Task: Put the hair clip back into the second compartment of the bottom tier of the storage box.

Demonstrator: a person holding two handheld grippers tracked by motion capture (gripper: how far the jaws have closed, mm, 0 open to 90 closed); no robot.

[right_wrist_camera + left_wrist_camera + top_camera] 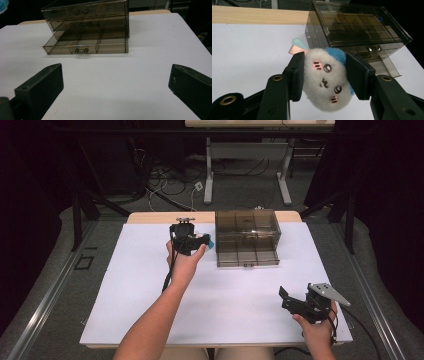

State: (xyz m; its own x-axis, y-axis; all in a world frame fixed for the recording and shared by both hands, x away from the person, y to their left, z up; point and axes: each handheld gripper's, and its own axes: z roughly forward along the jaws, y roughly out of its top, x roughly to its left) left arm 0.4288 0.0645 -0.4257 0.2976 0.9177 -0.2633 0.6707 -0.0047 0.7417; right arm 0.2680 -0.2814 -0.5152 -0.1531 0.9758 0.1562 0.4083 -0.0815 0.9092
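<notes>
Right now the left gripper point(324, 75) is clamped on a small plush toy point(325, 80). Its two black pads press the toy from both sides. The toy is white and fluffy, with a little stitched face, pink cheeks, a blue patch on top and a pale pink and green bit sticking out behind. In the left gripper view the toy sits in the middle of the frame, tilted, above the white table point(249, 50). It is just beside the drawer box point(359, 25), which fills the upper right of that frame.

From the high view, the left gripper point(197, 240) is near the middle of the frame, a bit left of the drawer box point(246, 237). A spot of blue from the toy point(210, 243) peeks out next to the hand point(184, 265).

The drawer box is smoky brown and see-through. Its bottom drawer point(85, 45) is pulled out and has small sections inside.

The right gripper point(295, 301) is at the lower right of the high view, low over the table and well apart from the box. Its jaws are wide apart with nothing between them. In the right gripper view the box sits at the upper middle, past the jaws.
</notes>
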